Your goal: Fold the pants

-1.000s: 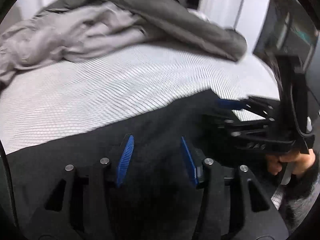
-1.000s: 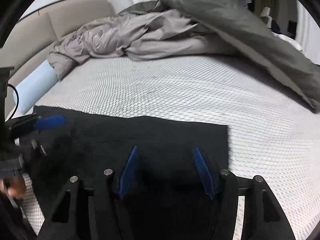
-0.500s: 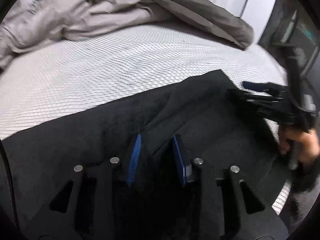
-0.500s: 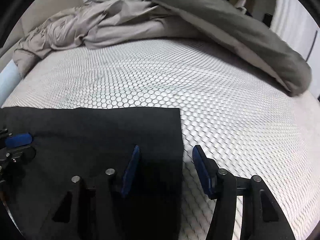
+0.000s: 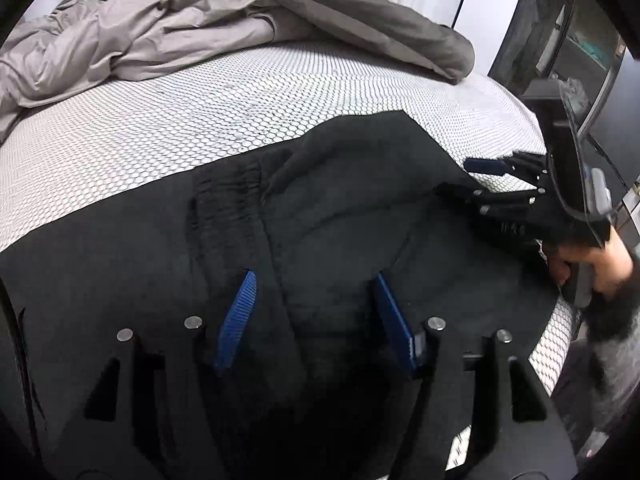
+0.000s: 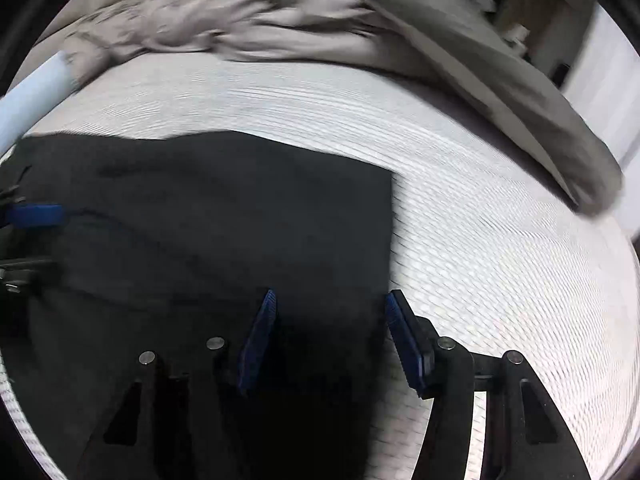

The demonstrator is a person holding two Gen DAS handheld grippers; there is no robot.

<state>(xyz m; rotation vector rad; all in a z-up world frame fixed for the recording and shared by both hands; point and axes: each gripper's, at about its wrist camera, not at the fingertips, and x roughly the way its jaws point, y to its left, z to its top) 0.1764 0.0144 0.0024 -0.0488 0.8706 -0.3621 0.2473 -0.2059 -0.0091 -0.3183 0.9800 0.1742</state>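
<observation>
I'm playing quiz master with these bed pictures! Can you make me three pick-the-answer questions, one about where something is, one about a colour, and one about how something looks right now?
1. Where do the black pants lie?
A. on the white mattress
B. on a chair
C. on the floor

2. What colour are the gripper pads?
A. red
B. blue
C. yellow

3. How is the grey blanket right now?
A. neatly folded
B. rolled up tight
C. crumpled in a heap

Answers: 1 A, the pants are spread over the dotted mattress. 2 B, both pads on each gripper show bright blue. 3 C, the blanket sits bunched and wrinkled at the far side of the bed.
</observation>
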